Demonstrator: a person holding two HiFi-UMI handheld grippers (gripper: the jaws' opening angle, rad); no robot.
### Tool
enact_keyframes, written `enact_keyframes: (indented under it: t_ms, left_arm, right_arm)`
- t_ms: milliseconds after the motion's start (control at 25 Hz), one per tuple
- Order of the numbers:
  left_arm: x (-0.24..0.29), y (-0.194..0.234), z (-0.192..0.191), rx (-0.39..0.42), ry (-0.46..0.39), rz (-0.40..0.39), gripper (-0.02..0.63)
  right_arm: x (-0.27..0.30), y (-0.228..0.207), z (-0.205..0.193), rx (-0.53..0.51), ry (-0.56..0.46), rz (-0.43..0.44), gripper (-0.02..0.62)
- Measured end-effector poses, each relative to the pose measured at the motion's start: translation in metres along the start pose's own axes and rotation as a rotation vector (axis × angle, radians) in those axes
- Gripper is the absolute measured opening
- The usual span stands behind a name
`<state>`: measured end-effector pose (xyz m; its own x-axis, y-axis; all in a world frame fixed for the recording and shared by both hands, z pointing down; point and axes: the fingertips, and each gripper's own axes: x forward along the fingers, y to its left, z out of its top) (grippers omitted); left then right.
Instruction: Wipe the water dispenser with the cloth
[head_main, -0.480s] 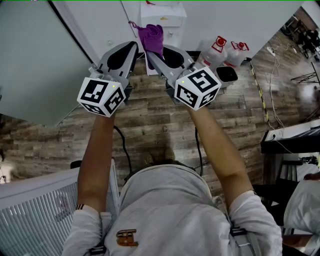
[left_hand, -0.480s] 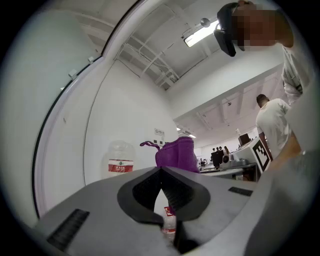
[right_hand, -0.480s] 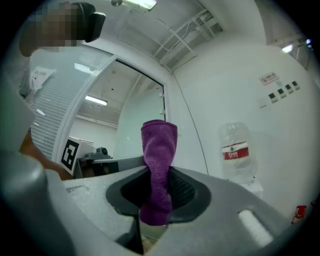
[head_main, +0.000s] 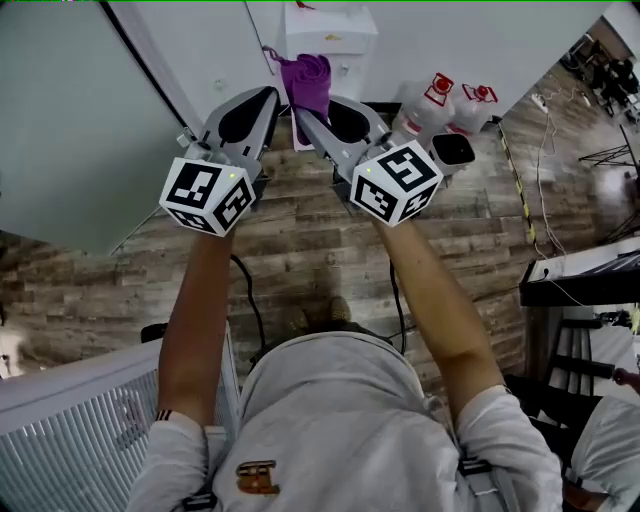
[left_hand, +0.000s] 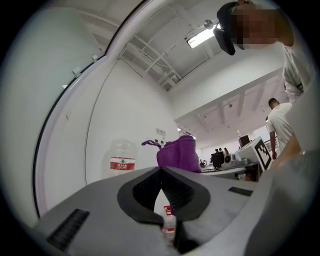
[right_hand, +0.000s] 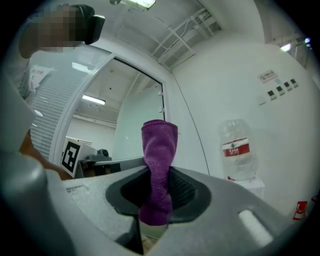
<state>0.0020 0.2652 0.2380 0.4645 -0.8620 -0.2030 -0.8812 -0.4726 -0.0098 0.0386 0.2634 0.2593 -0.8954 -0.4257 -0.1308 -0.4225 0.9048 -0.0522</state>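
The white water dispenser (head_main: 331, 38) stands against the wall straight ahead; its clear bottle (right_hand: 238, 150) with a red label shows in both gripper views. A purple cloth (head_main: 309, 80) hangs bunched up in front of the dispenser, and my right gripper (head_main: 302, 113) is shut on it; the cloth (right_hand: 159, 165) stands up from between the jaws. My left gripper (head_main: 274, 93) is held just left of the cloth, its jaws closed together with nothing between them. From the left gripper view the cloth (left_hand: 177, 152) rises just beyond the closed jaw tips (left_hand: 161, 170).
Spare water jugs (head_main: 440, 100) with red labels and a black container (head_main: 455, 148) stand on the wooden floor right of the dispenser. A frosted glass wall (head_main: 70, 120) runs along the left. Cables and a black table (head_main: 580, 280) lie at the right.
Both grippers have shifted slightly upward toward the dispenser, the cloth going with the right one. Grips are unchanged.
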Motion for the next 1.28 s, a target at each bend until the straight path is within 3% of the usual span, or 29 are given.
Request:
enact_keyframes:
  t_ms: [800,1280]
  left_arm:
    - [-0.021,0.076,0.001,0.002,-0.011,-0.017,-0.002]
    - [0.03,0.144,-0.028,0.011,0.033,0.003,-0.002]
  right_arm:
    - [0.073,0.015,-0.016,-0.067,0.095,-0.108,0.095]
    - [0.14,-0.057,-0.029,-0.038,0.116,-0.139,0.095]
